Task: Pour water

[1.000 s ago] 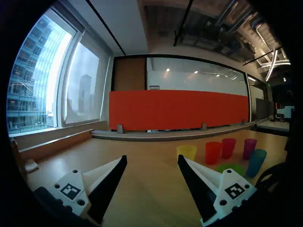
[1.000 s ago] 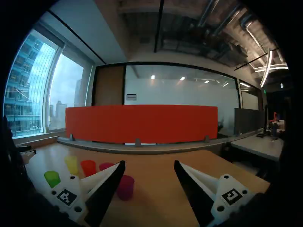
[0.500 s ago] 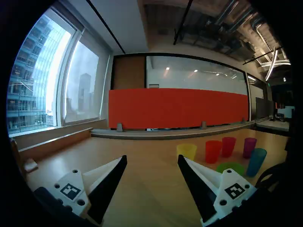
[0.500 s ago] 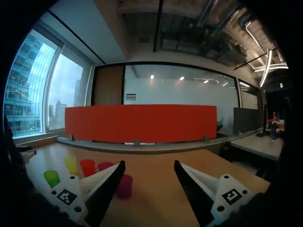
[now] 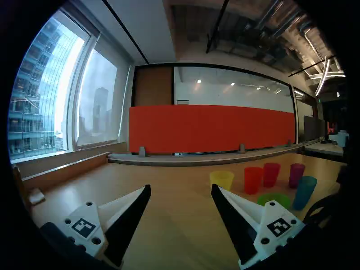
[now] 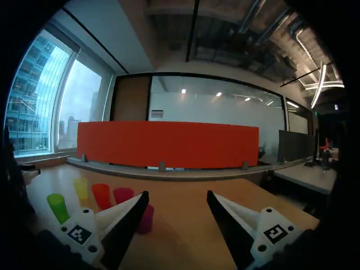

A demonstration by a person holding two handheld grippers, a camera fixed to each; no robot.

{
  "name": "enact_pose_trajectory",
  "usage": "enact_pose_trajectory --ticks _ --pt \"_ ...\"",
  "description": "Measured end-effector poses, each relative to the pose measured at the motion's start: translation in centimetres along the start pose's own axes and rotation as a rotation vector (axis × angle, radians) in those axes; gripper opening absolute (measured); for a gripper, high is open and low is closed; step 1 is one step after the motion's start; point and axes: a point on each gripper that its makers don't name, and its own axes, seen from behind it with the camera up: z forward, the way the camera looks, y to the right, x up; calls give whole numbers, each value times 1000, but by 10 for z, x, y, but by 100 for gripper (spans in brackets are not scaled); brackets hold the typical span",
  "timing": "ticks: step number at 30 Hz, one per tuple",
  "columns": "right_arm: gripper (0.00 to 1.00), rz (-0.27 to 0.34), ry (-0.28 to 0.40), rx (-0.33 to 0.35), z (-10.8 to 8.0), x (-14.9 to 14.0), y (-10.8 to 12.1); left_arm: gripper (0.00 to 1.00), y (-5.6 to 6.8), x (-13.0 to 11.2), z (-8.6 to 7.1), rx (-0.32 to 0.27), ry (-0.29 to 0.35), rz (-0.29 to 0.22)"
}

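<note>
Both wide, empty: left tool [image 5: 180, 187], right tool [image 6: 177, 193]. Far right, cups [image 5: 253, 180] crowd together on tabletop [image 5: 135, 176]; a careless reach could topple neighbours.

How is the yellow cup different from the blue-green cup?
Colour: the yellow cup is pale yellow, while the blue-green cup is a darker teal. Place: in the left gripper view, the yellow cup stands at the left end of the group of cups, and the blue-green cup stands at the right end, nearer the camera. Same: both stand upright, mouth up, on the wooden table.
</note>
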Motion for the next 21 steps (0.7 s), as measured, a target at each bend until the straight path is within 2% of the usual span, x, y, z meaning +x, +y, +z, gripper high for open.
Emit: enact_pose_trajectory --ticks 12,21 --pt "100 41 -5 11 17 -27 1 100 0 -1 -1 0 0 0" --pt "100 59 20 39 24 -31 -2 100 0 0 -1 0 0 0"
